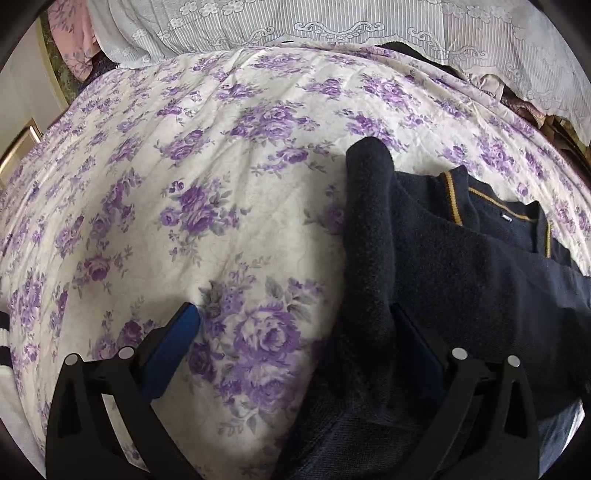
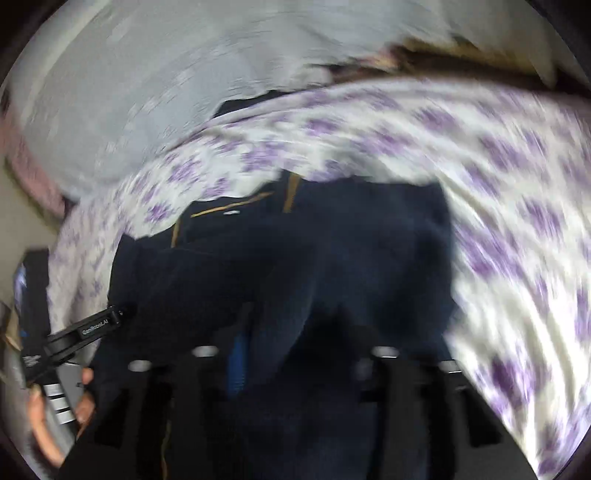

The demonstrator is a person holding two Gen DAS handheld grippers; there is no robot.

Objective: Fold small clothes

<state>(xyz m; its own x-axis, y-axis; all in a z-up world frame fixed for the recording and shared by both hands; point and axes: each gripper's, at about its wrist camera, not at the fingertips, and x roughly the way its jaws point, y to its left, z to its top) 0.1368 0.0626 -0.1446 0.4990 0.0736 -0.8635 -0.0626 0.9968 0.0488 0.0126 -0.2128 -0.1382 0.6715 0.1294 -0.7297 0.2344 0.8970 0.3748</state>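
A dark navy knit sweater (image 1: 461, 266) with mustard stripes at the collar lies on the floral bedspread (image 1: 229, 177). One sleeve is folded over its body. My left gripper (image 1: 295, 332) is open, with blue pads (image 1: 173, 347). Its right finger sits under the sweater's left edge. The left finger is over bare bedspread. In the blurred right wrist view the sweater (image 2: 314, 258) fills the middle. My right gripper (image 2: 295, 354) has navy cloth bunched between its fingers, and appears shut on it. My left gripper (image 2: 99, 325) shows at the sweater's left edge.
A white lace cover (image 1: 314, 22) hangs behind the bed. Pink floral cloth (image 1: 70, 37) lies at the far left. Brown fabric (image 1: 524, 103) sits at the far right edge. The person's hand (image 2: 59, 417) holds the left gripper's handle.
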